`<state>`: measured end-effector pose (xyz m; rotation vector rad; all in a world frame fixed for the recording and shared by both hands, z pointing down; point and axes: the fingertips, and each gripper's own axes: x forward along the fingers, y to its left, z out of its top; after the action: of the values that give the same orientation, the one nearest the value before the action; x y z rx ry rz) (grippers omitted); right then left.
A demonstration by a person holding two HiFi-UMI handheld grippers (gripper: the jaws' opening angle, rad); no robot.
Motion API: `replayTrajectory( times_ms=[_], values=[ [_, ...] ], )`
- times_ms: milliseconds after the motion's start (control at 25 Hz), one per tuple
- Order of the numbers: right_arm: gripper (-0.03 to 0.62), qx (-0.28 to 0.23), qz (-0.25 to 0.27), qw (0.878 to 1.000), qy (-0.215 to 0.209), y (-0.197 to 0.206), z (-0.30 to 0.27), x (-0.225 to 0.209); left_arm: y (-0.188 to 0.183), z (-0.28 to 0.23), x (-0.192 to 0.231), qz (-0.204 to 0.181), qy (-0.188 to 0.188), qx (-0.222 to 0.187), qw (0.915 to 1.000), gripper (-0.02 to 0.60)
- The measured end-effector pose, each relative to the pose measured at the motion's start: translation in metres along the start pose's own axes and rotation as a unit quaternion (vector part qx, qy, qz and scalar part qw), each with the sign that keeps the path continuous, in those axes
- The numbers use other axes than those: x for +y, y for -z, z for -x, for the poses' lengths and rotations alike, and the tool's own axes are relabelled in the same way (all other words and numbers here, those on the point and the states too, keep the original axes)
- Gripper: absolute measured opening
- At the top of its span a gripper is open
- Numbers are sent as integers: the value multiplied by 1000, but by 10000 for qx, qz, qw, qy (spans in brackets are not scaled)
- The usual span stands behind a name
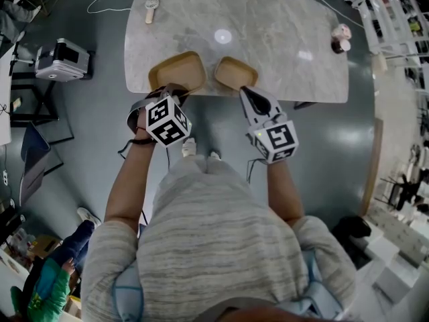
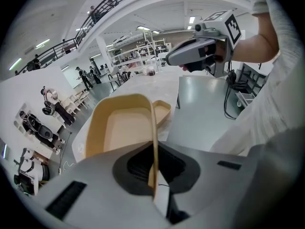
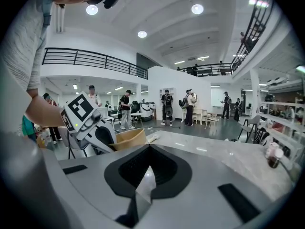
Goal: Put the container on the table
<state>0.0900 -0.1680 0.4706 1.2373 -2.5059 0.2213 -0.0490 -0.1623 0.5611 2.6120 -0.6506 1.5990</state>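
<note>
1. Two tan containers sit at the near edge of the marble table (image 1: 281, 39). The larger container (image 1: 177, 71) is the one you have hold of. The smaller container (image 1: 235, 72) lies just beside it, on its right.
2. Only your left gripper view shows the grip itself. There the near wall of the larger container stands edge-on between the jaws of your left gripper (image 2: 154, 182), and they are clamped tight on it. In the head view the marker cube covers that contact.
3. The head view shows both containers side by side, with the larger one's near rim at the table edge. No view tells me whether its base rests flat on the marble.
4. The jaws of your right gripper (image 1: 245, 91) are together with nothing between them, as the right gripper view shows. Its tip is near the smaller container's near rim; I cannot tell whether it touches.
5. Farther out on the table, a small tool (image 1: 151, 9) with a round white head lies at the far left. A cup (image 1: 341, 37) stands at the far right edge. Both are well apart from the containers.
6. People (image 3: 167, 106) stand in the hall beyond the table; only the gripper views show them.
</note>
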Motion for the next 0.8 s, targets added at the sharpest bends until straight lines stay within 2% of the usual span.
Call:
replayTrajectory(
  times_ms=[280, 800],
  values=[
    [2, 2, -24, 10000, 36, 0, -1, -1, 8, -18, 9, -77, -10, 199, 9998, 3],
    [2, 169, -107, 9997, 151, 11, -3, -5, 30, -83, 25, -137, 116, 548, 9983, 3]
  ],
)
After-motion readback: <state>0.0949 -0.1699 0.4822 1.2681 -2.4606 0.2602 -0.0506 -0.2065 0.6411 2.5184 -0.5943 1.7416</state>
